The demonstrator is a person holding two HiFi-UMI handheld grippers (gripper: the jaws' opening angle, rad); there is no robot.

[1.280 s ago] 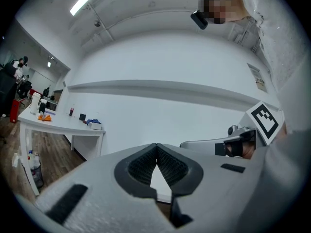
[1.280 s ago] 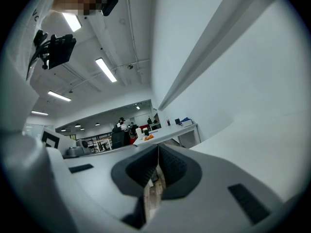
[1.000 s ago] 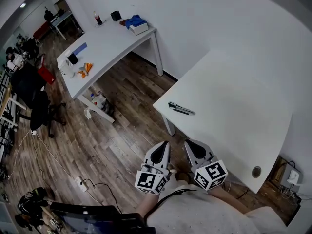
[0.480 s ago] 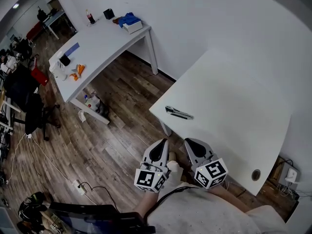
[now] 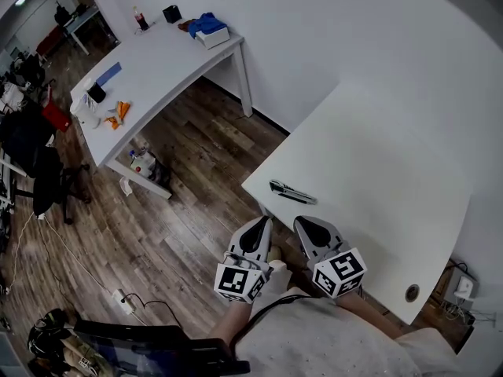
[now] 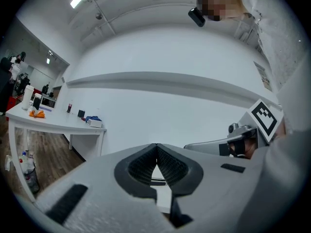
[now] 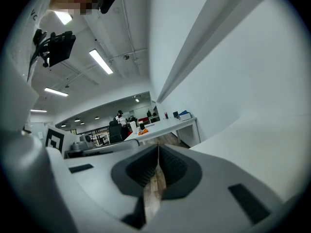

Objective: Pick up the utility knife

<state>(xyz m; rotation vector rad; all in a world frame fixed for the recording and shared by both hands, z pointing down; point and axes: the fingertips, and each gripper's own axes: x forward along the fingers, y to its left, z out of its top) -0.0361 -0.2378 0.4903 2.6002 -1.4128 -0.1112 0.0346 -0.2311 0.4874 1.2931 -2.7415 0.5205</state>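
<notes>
The utility knife, dark and slim, lies near the left front corner of the white table in the head view. Both grippers are held side by side just short of that table's edge, pointing toward it. My left gripper hangs over the wooden floor, below and left of the knife. Its jaws are closed together with nothing in them. My right gripper is below the knife at the table's edge, also shut and empty. Neither touches the knife.
A second white desk stands far left with a bottle, a blue item and orange objects on it. Bottles sit under it. Cables and chairs are on the wooden floor at left. A white wall runs behind both tables.
Both grippers have come nearer to the table; the knife now lies closer to their tips in the head view. The jaws stayed closed.
</notes>
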